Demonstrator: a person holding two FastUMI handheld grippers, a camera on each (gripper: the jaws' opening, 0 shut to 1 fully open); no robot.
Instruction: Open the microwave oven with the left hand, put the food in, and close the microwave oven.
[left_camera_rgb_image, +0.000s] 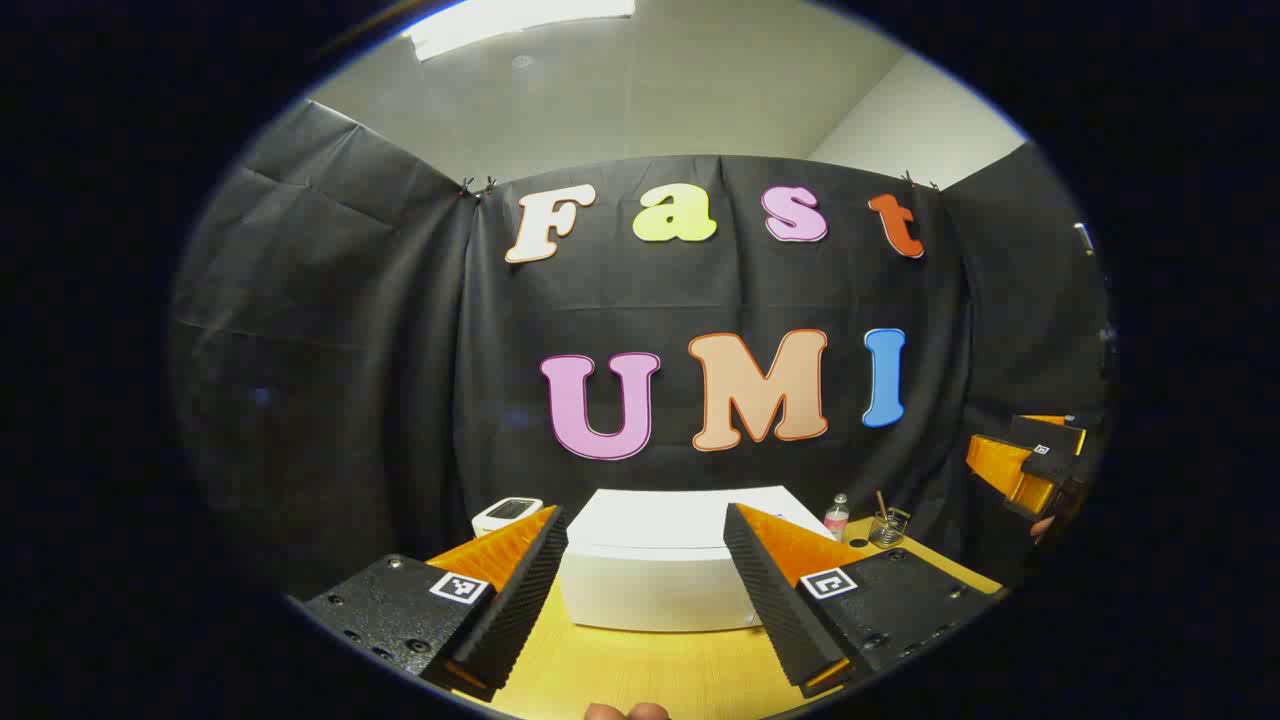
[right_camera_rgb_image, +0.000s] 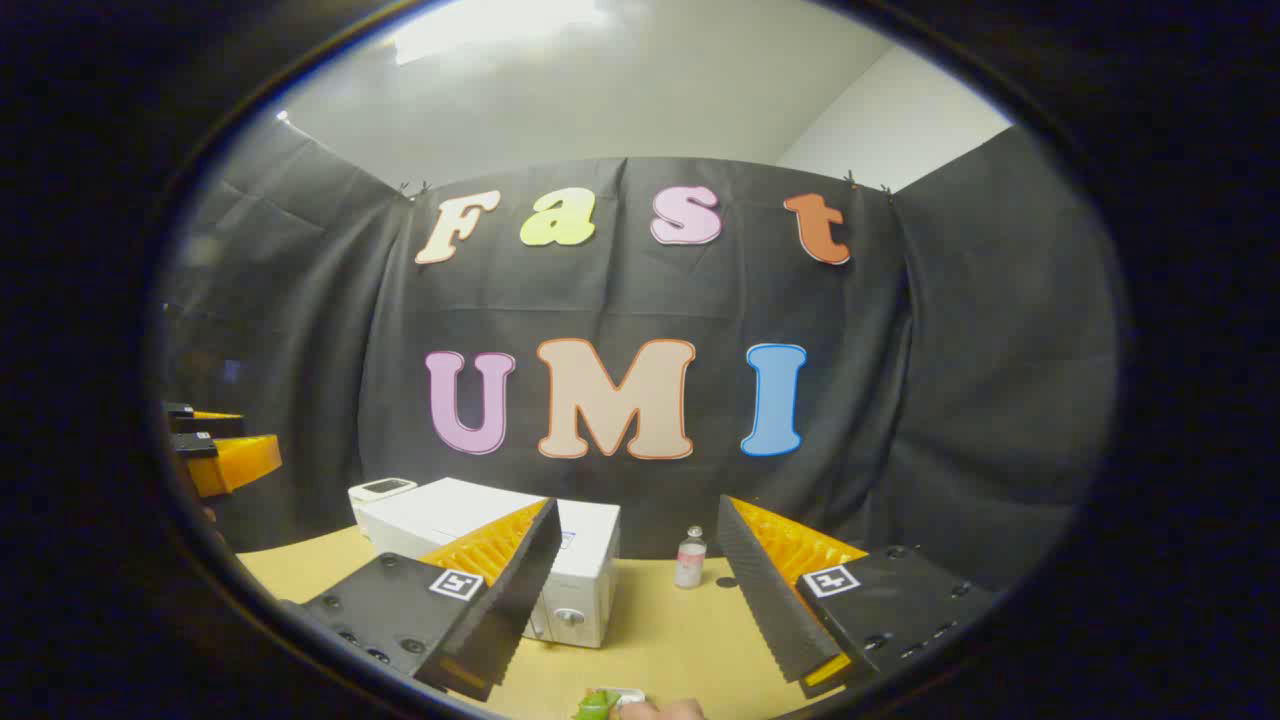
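Right now the left gripper (left_camera_rgb_image: 645, 585) is hanging above the yellow worktop (left_camera_rgb_image: 650, 670) with its jaws spread wide and holding nothing. Between its two fingers, a little farther off, the white microwave oven (left_camera_rgb_image: 655, 560) is sitting on the worktop, and its door is looking closed. A small white gadget with a dark screen (left_camera_rgb_image: 506, 513) is sitting just beside the microwave oven on one side. On the other side a little clear bottle (left_camera_rgb_image: 837, 517) and a wire cup with sticks in it (left_camera_rgb_image: 886, 525) are standing near the black cloth wall (left_camera_rgb_image: 330, 400). The right gripper is showing far off at the edge of the left gripper view.

The right gripper (right_camera_rgb_image: 640, 590) is also hanging over the worktop with its jaws spread wide, pinching nothing. The microwave oven is showing behind one of its fingers, with a round knob on the front. At the very bottom of the right gripper view, something green, maybe the food (right_camera_rgb_image: 592, 706), is peeking up next to a bit of a hand (right_camera_rgb_image: 665, 710); I cannot tell what it is.
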